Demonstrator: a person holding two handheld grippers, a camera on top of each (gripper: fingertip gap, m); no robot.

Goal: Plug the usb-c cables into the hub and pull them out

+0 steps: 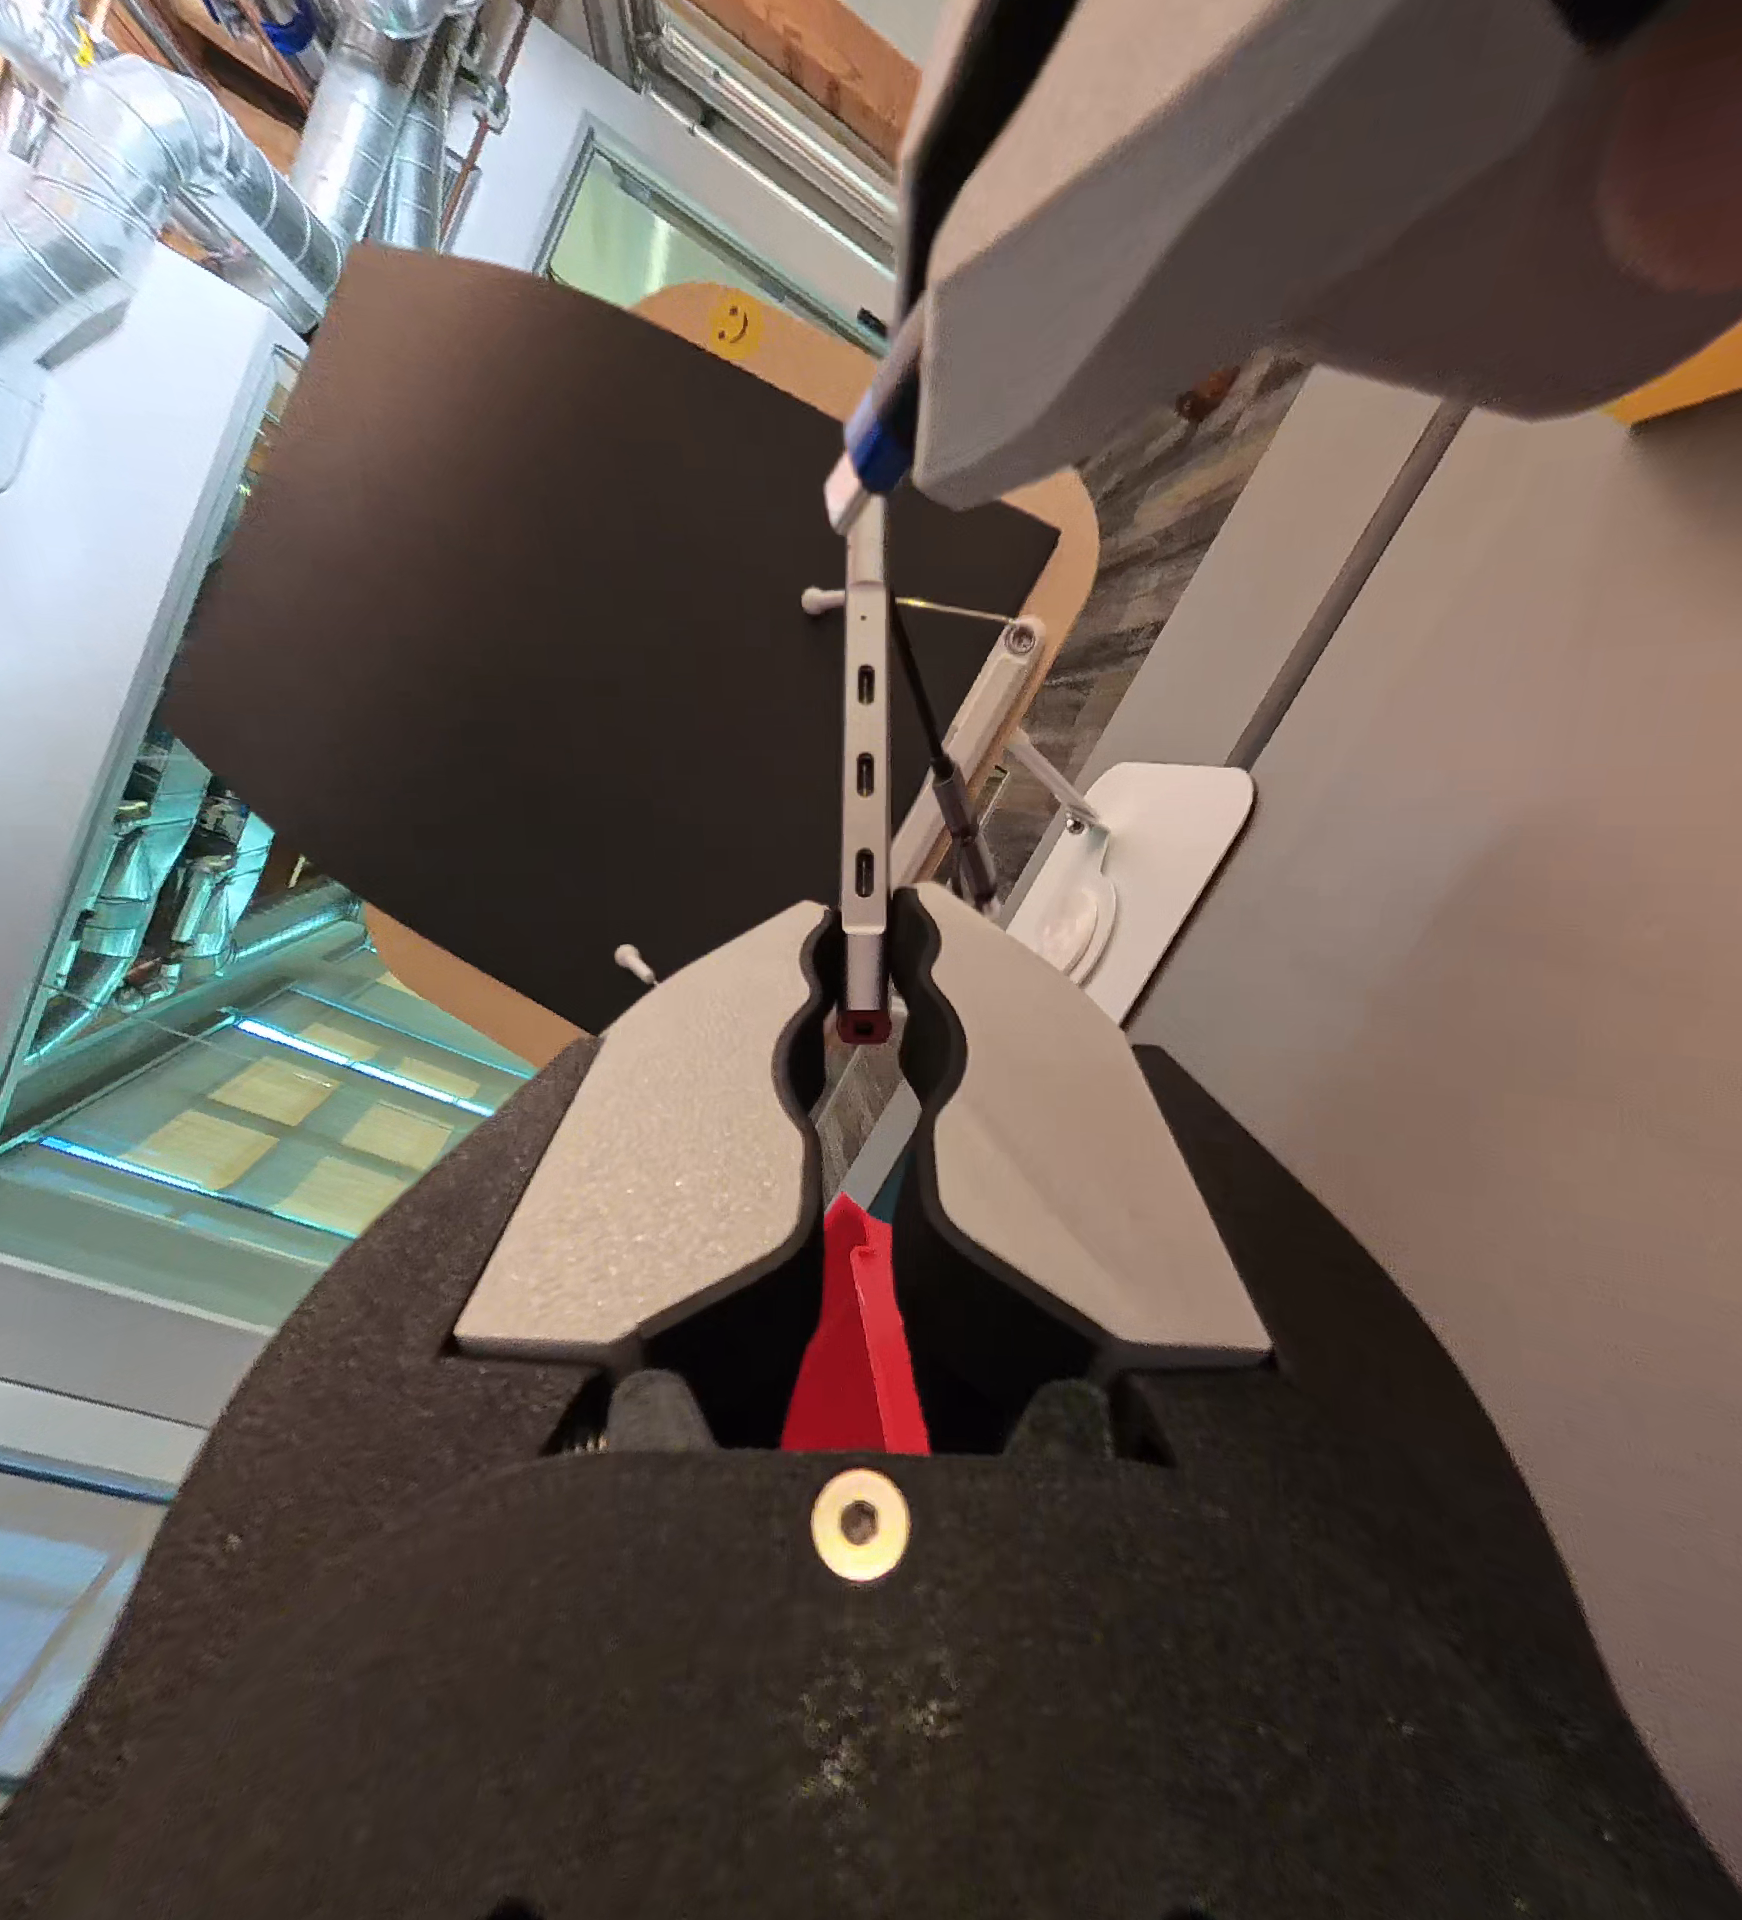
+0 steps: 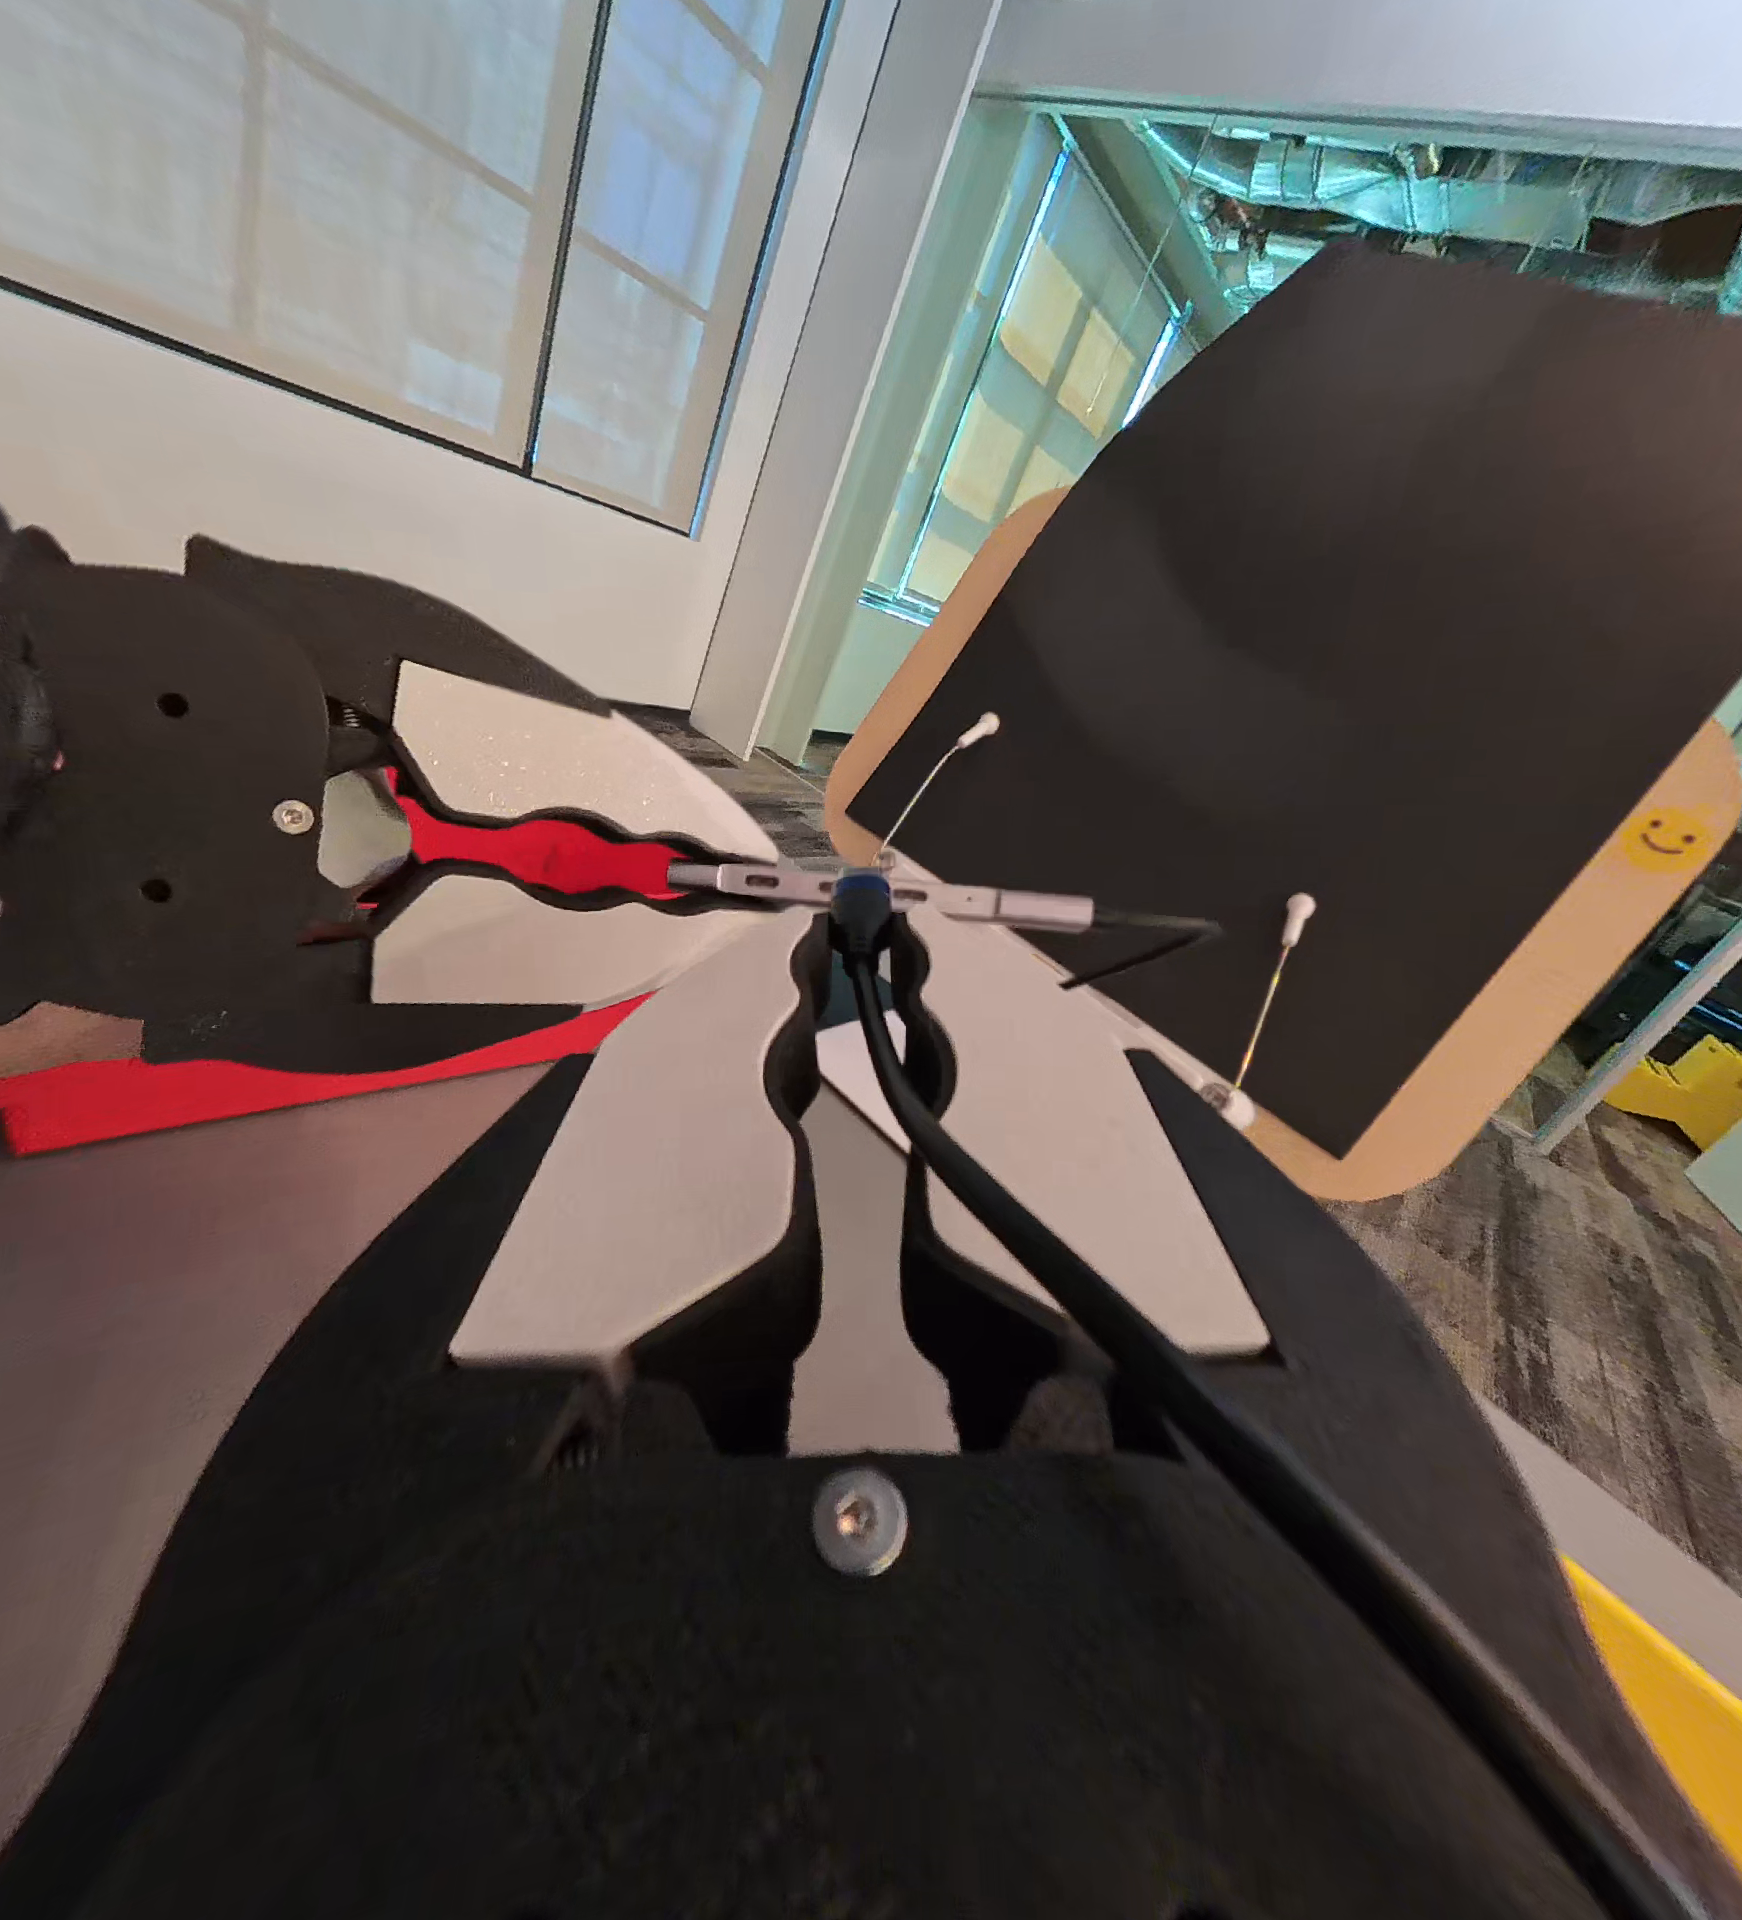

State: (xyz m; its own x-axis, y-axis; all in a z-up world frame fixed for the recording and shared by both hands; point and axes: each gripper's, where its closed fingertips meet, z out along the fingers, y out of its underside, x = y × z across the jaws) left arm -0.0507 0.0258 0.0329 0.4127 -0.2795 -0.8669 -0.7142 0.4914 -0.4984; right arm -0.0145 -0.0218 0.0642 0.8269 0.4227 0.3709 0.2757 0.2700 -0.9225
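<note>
**A:** What is being done here?

**B:** The hub (image 1: 865,790) is held up in the air, above the grey table (image 1: 1521,831). Its near end is pinched between the fingers of the left gripper (image 1: 865,977), which is clamped tight on it. Three small ports can be seen along its side in the left wrist view. They are empty.

**A:** And the cable?

**B:** The black usb-c cable (image 2: 950,1122) is held by the right gripper (image 2: 859,935), which is squeezed shut on the plug (image 2: 859,902) with the blue ring. The plug tip is pressed against the hub. Whether it is fully in cannot be told.

**A:** So which step is it?

**B:** It is judged to be the plugging-in or the pulling-out of one cable. Next, the plug must be kept straight with its port and the hub must be held still.

**A:** Can any words be read?

**B:** No words can be read. Only a yellow smiley sticker (image 2: 1665,836) is seen, on the brown board behind the black board (image 2: 1366,675).
</note>
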